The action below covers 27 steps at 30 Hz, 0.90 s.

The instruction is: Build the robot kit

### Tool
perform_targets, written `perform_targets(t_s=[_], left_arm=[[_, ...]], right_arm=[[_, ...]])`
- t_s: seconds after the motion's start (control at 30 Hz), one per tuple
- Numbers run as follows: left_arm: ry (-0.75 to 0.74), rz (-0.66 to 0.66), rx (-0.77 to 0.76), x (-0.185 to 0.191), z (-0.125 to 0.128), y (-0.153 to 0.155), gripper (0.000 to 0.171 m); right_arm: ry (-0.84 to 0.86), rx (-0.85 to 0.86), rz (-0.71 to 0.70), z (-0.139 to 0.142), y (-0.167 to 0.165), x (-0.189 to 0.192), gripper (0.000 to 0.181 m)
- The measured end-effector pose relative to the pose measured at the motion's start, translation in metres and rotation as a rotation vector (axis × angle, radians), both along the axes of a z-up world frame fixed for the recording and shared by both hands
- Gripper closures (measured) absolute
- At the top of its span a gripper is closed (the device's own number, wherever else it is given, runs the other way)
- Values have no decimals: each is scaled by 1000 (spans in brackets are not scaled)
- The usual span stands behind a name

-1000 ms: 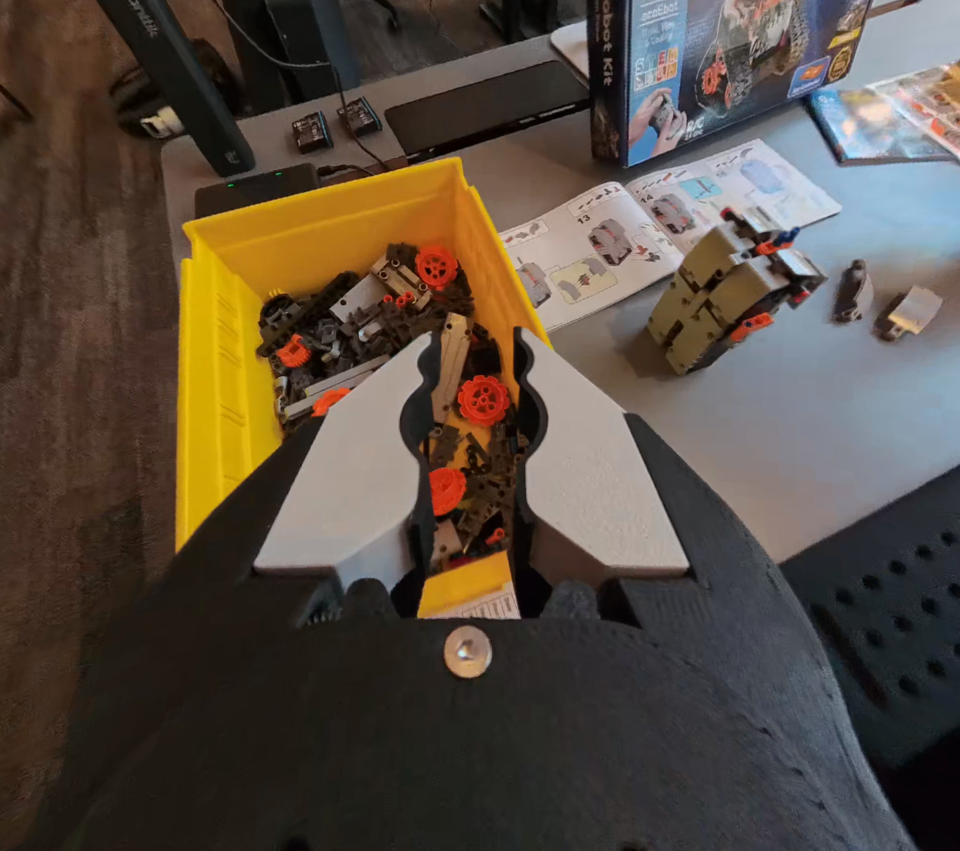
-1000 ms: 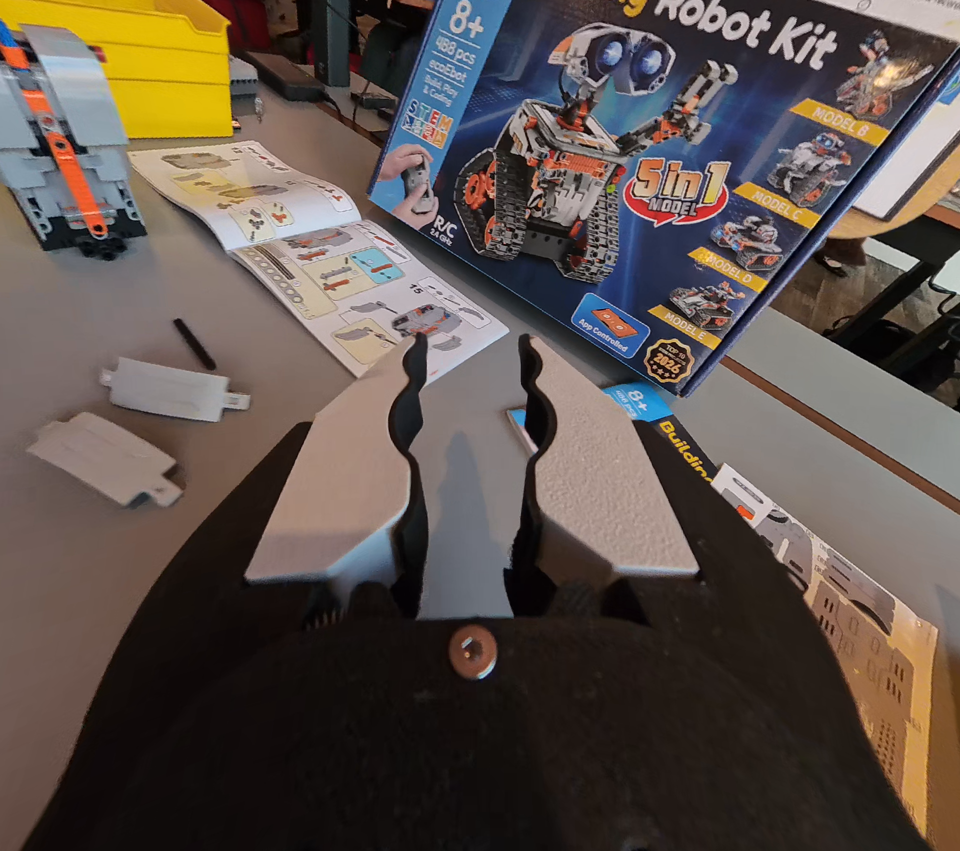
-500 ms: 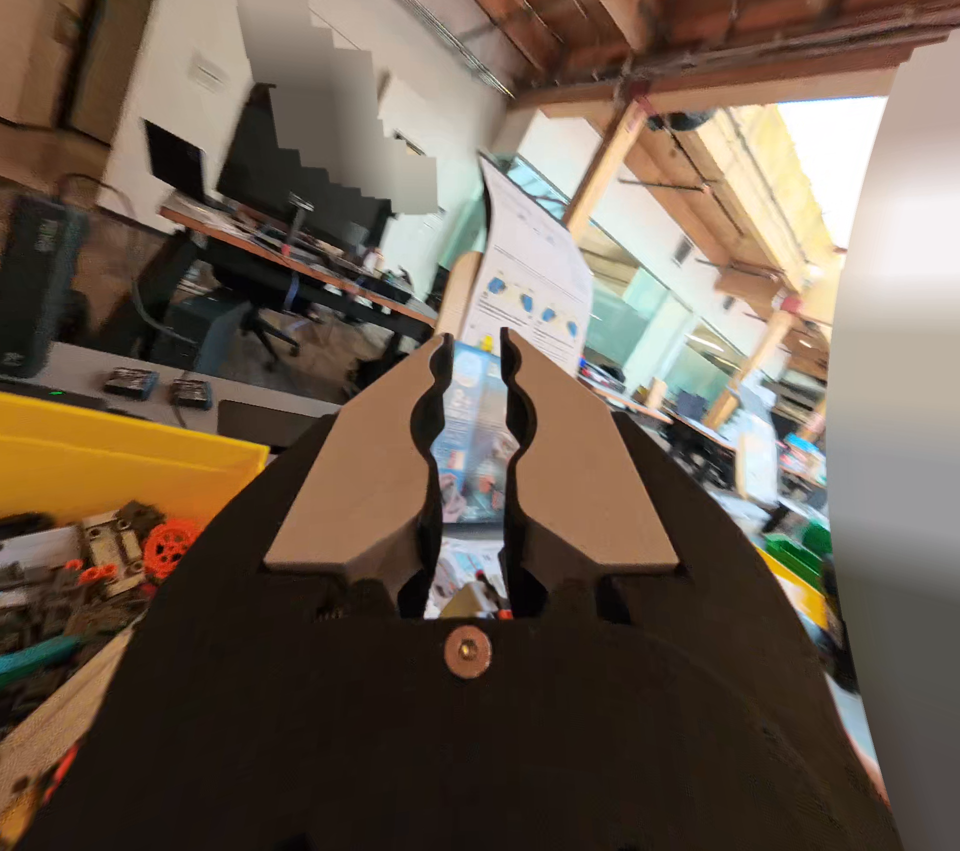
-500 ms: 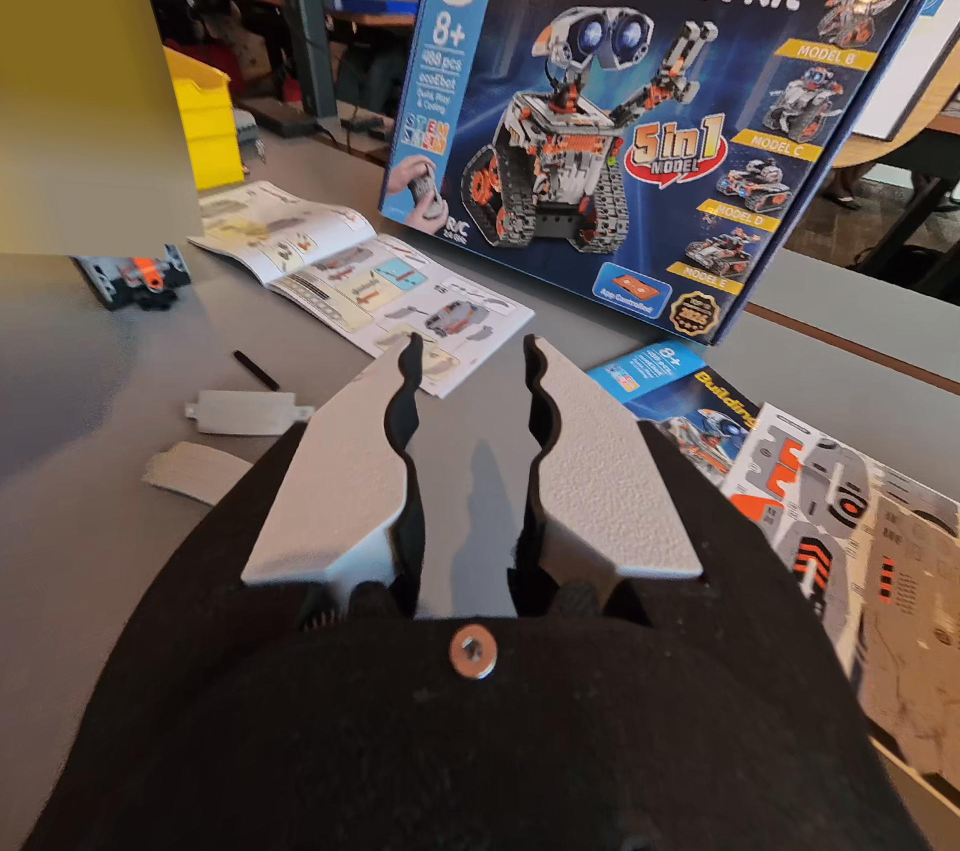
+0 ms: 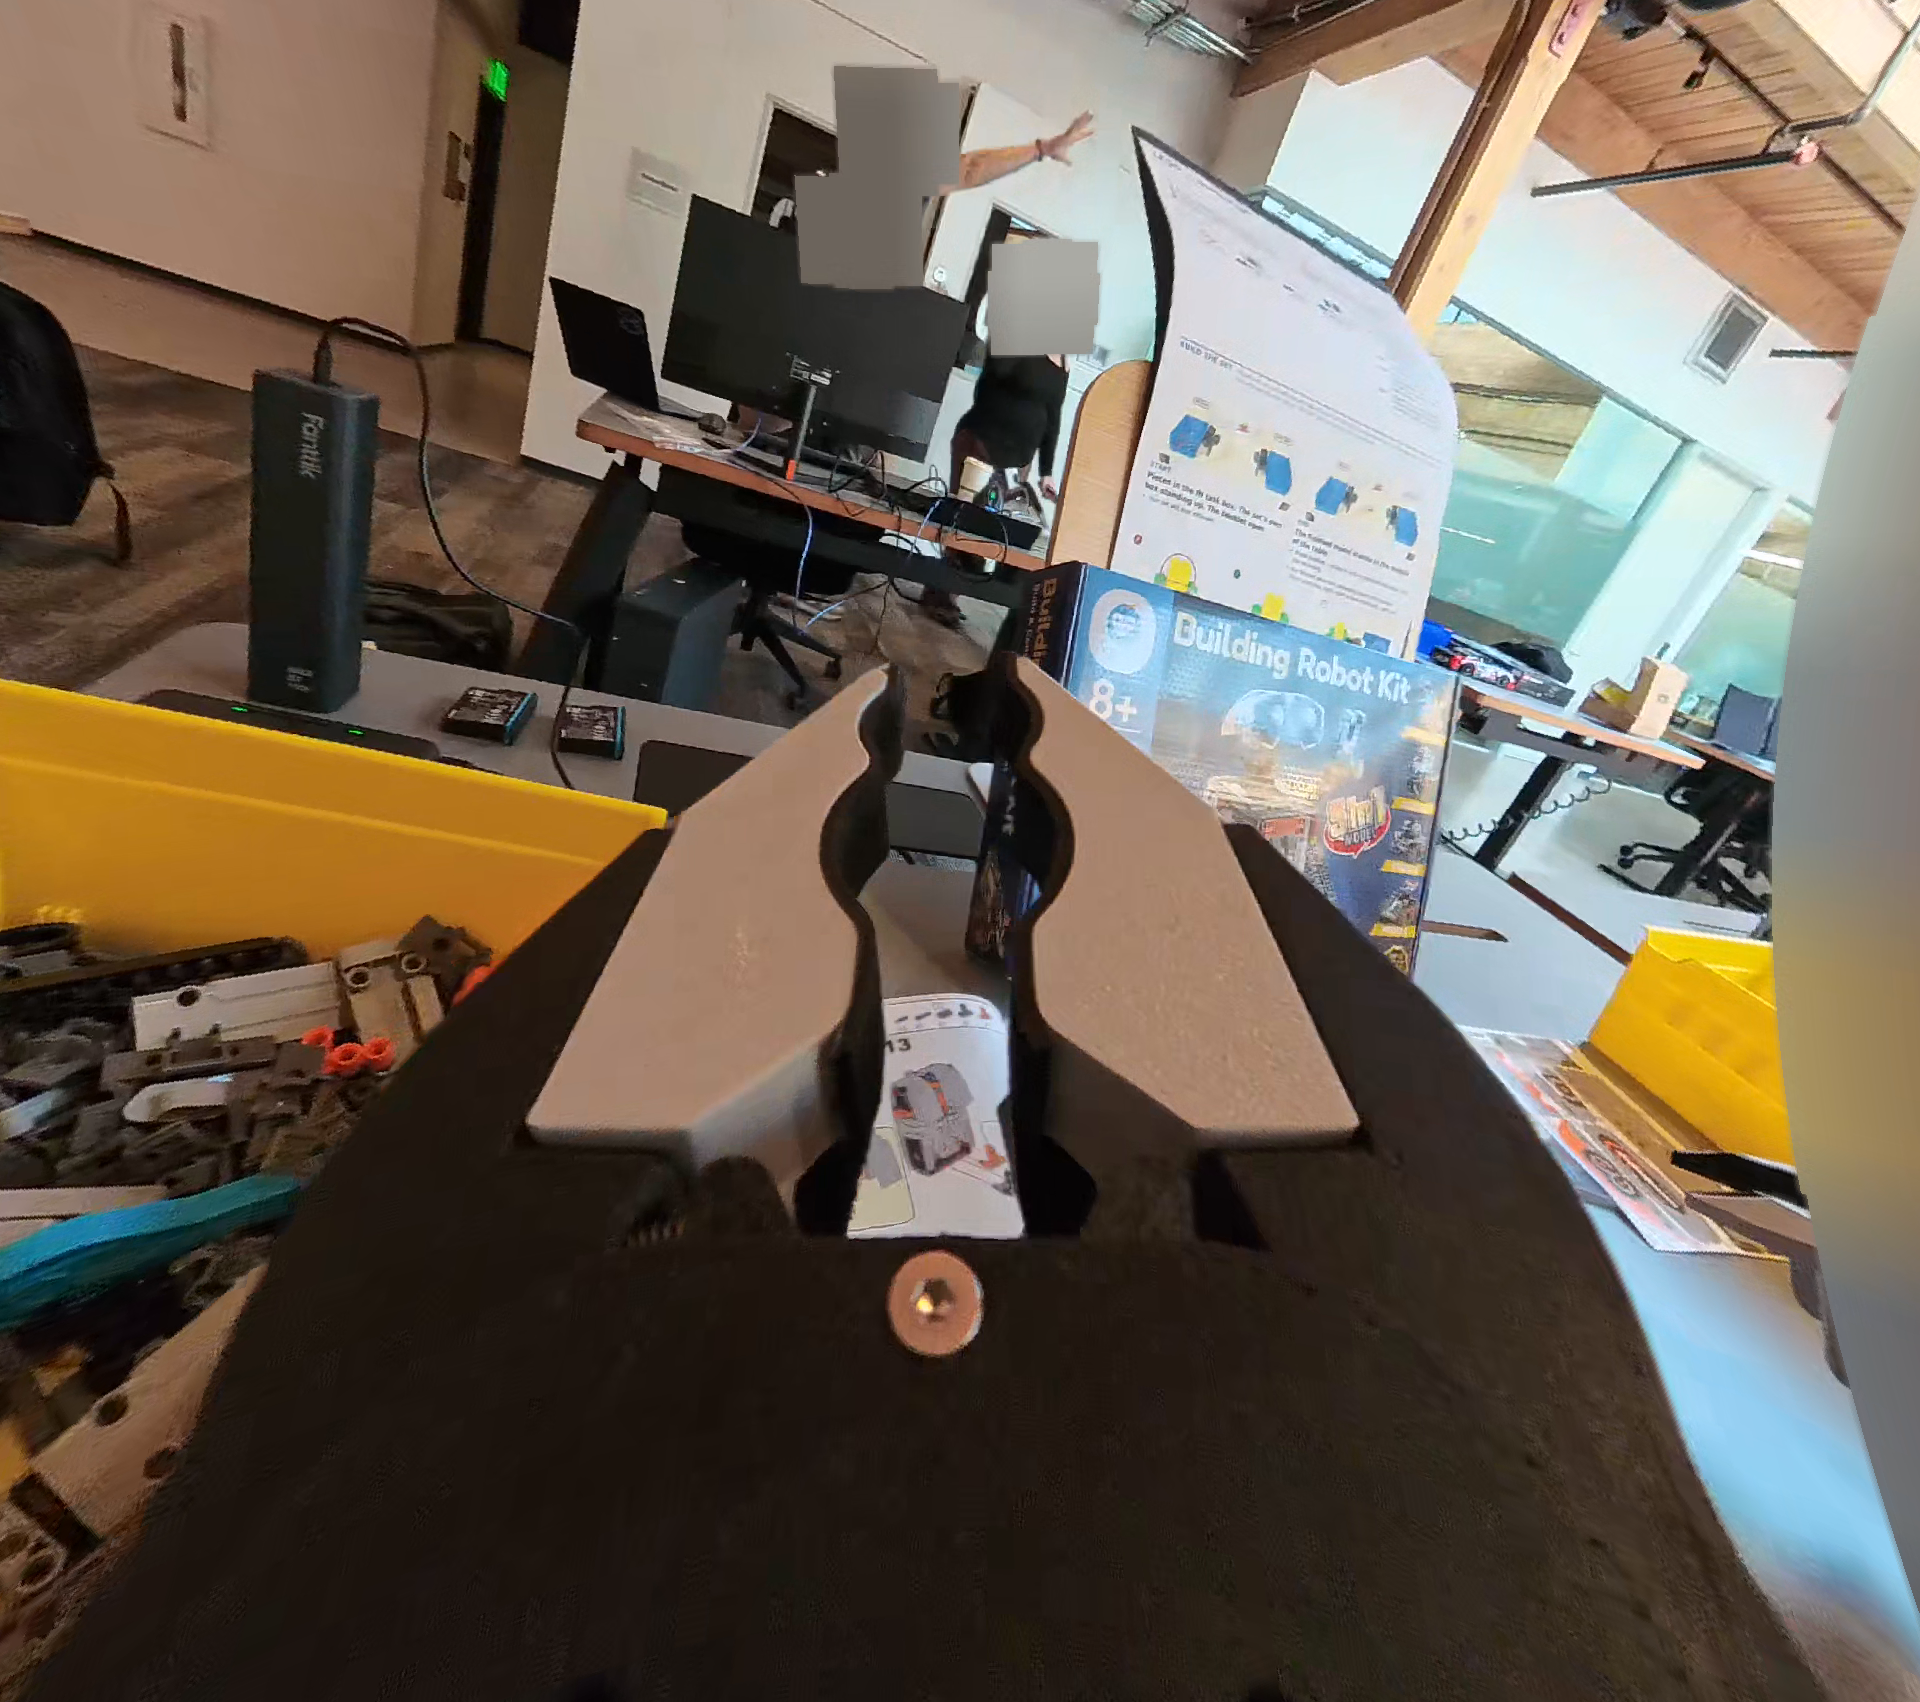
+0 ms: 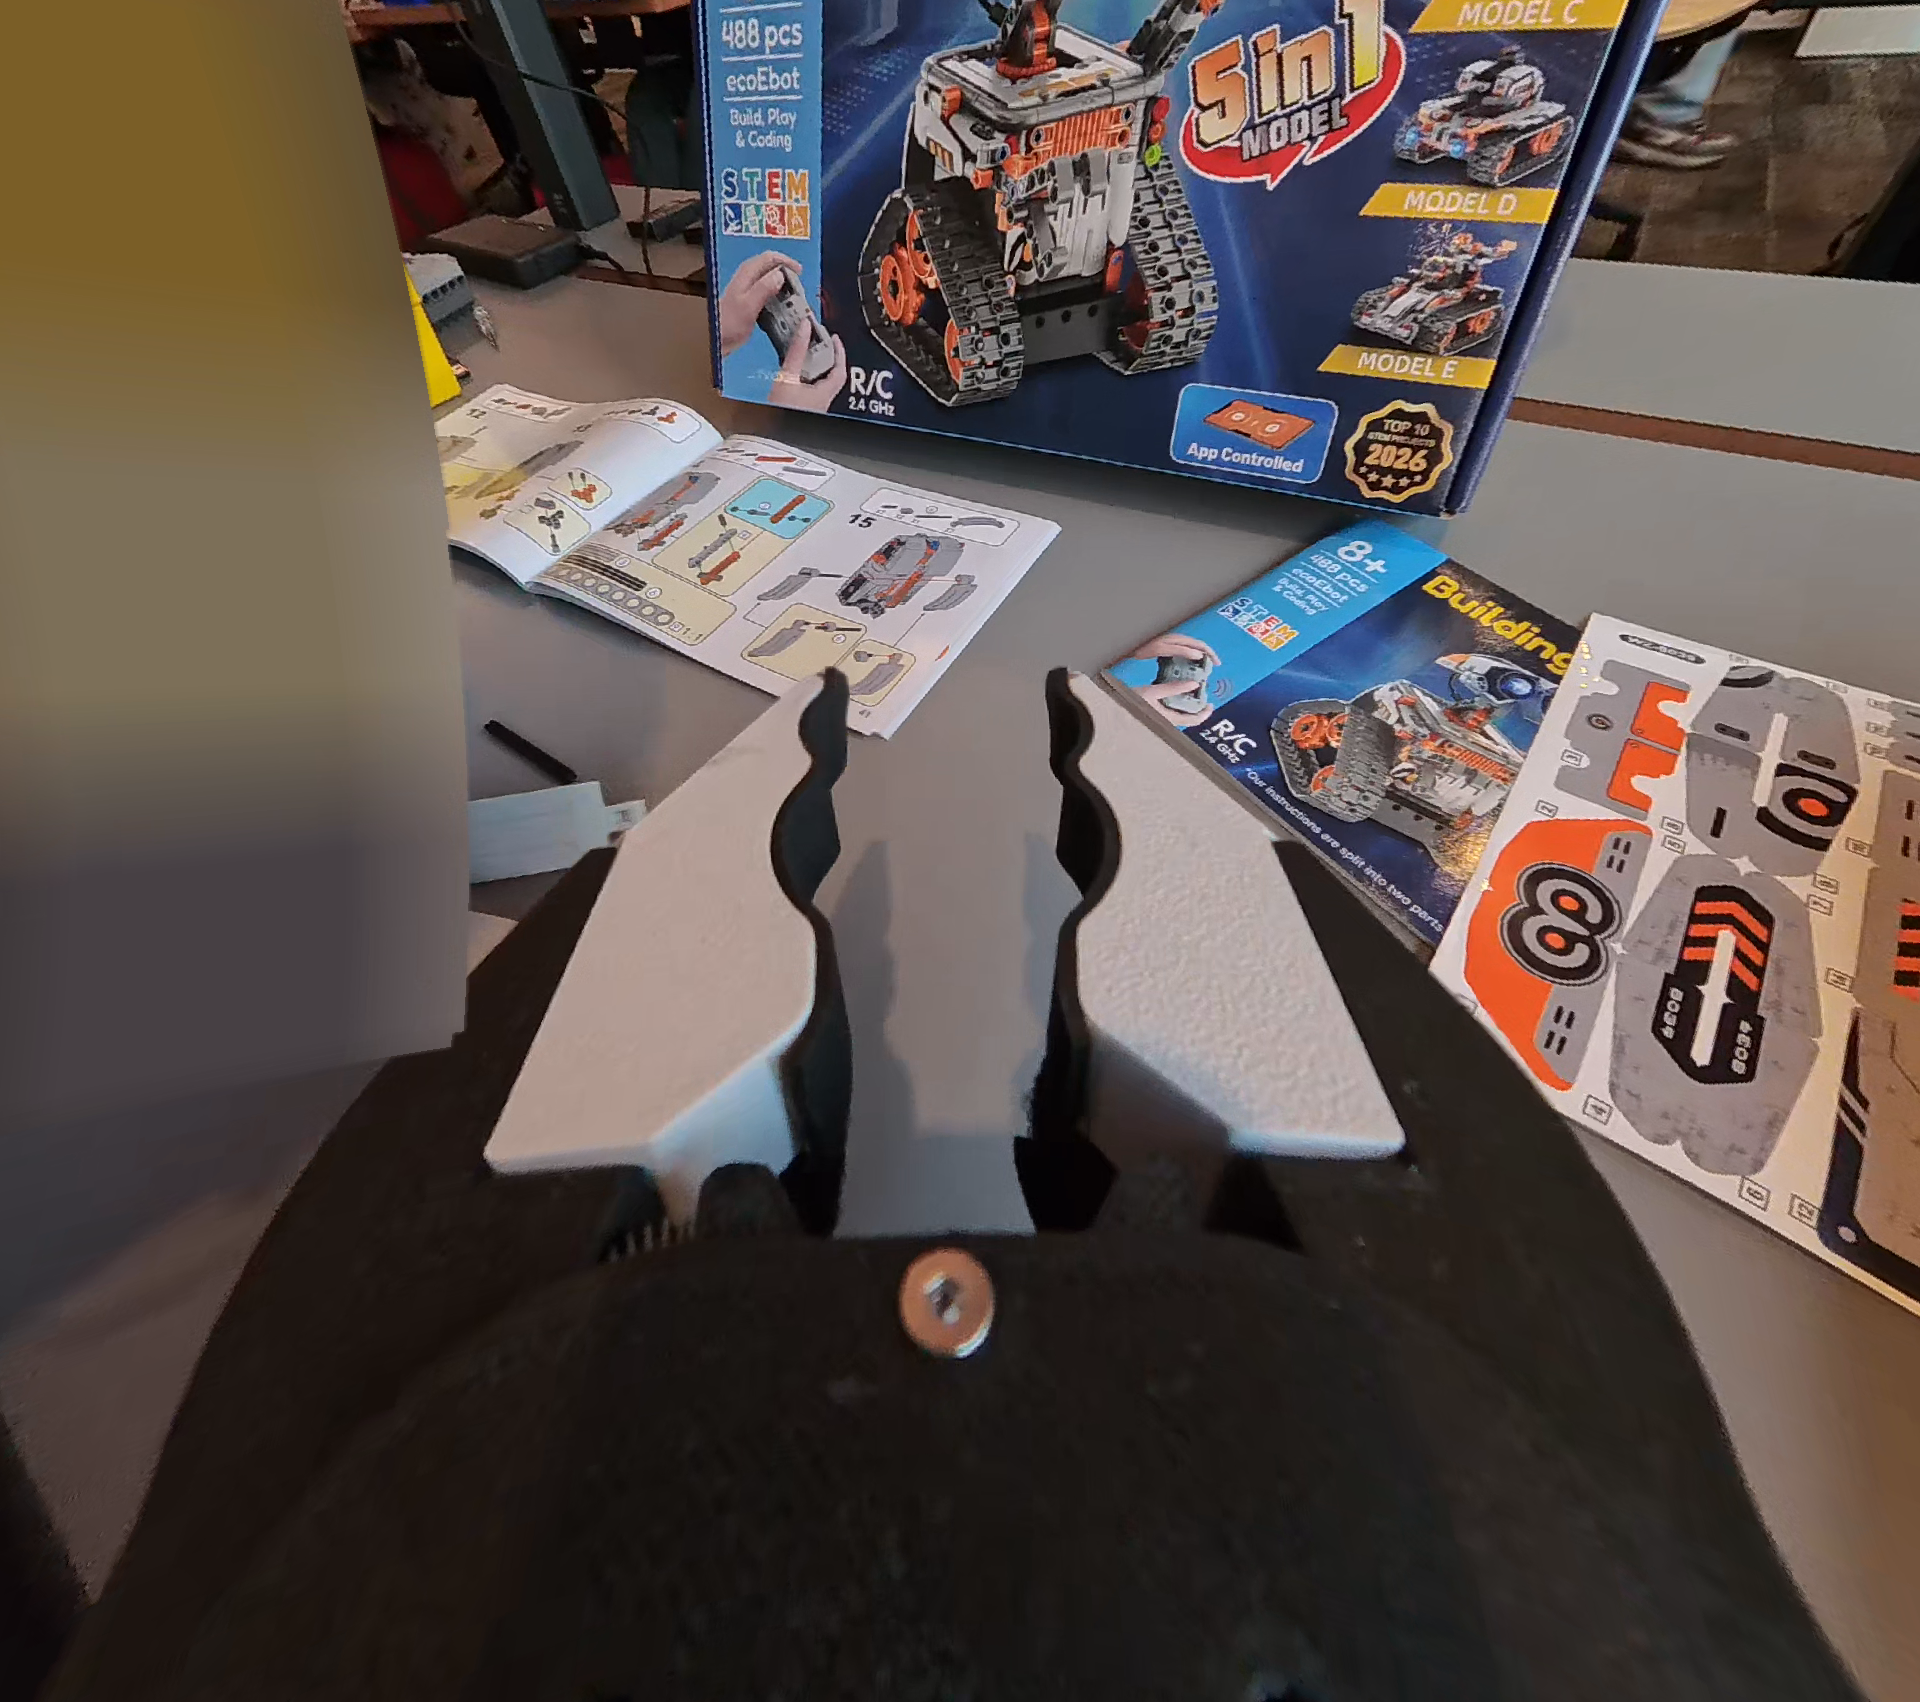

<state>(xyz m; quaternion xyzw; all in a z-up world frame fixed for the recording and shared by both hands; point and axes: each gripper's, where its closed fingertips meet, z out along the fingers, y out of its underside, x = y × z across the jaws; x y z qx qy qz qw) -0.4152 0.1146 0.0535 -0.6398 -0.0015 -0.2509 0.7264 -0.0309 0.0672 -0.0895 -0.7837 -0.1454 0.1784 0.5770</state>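
Note:
My left gripper (image 5: 954, 696) is open by a narrow gap and empty. It is held level beside a yellow bin (image 5: 312, 831) full of dark, grey and orange building parts (image 5: 197, 1060). An open instruction booklet (image 5: 935, 1122) shows between its fingers. My right gripper (image 6: 943, 696) is open and empty, low over the grey table (image 6: 935, 821). It points at the same booklet, which also shows in the right wrist view (image 6: 748, 551), and at a blue robot kit box (image 6: 1143, 146) standing behind it.
A closed blue booklet (image 6: 1351, 717) and a sticker sheet (image 6: 1714, 904) lie right of the right gripper. A pale grey part (image 6: 540, 826) and a black pin (image 6: 525, 748) lie to its left. A dark upright power bank (image 5: 307, 540) and a second yellow bin (image 5: 1683, 1029) stand on the table. My right fingertips sit around 40 centimetres from my left ones.
The left gripper tipped up from looking down into the bin to looking level across the table, and its jaws narrowed. The right gripper swung right and closer to the box, jaws a little wider.

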Motion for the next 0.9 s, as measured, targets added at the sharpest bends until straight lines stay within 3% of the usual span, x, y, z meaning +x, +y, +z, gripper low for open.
perform_targets(t_s=[0.13, 0.23, 0.33, 0.43, 0.53, 0.6, 0.83, 0.9], left_arm=[[-3, -7, -22, -4, -7, 3, 158], [-38, 24, 7, -24, 7, -2, 164], [-22, 41, -20, -45, 30, -12, 156], [74, 35, -47, -61, 54, -31, 159], [201, 167, -30, -97, 89, -48, 156], [327, 211, -124, -118, 95, -48, 151], [624, 25, -634, -162, 25, -18, 145], [654, 4, -742, -176, -5, -8, 159]], right_arm=[[-4, -20, 13, -5, 0, -4, 144], [-25, -8, 27, -5, 2, -8, 143], [-61, 27, 44, -3, 4, -12, 139], [-98, 98, 60, 4, 4, -17, 127], [13, 130, 53, 18, 1, -25, 112], [54, 150, 55, 27, -4, -34, 109], [-137, 238, 49, 60, -11, -74, 112], [-153, 262, 85, 81, -10, -94, 113]])
